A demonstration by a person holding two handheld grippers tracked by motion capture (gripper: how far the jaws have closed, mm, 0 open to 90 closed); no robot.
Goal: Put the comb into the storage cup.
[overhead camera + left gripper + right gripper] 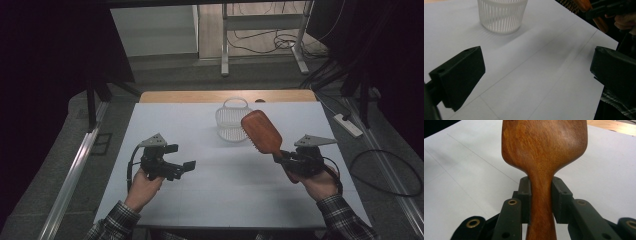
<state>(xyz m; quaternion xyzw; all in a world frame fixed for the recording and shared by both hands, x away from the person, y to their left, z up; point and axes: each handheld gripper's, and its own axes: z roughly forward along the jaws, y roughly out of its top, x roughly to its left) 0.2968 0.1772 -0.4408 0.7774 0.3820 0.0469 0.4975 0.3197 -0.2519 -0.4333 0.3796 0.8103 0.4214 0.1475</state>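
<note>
A wooden hairbrush [261, 132] is held above the table at the right, its paddle tilted up toward the basket and its bristles facing down. My right gripper [281, 157] is shut on the brush's handle [541, 202], with both pads pressed against the neck just below the paddle [544, 145]. A white slatted basket [232, 121] stands upright behind the middle of the table, and its lower part appears in the left gripper view [501, 15]. My left gripper [181, 157] hovers over the table's left half, jaws wide apart and nothing between them [536, 75].
The white table [210, 185] has a wooden strip [200, 96] along its far edge. A power strip [348, 125] and cables lie on the floor at the right. A metal frame leg [225, 55] stands behind the table.
</note>
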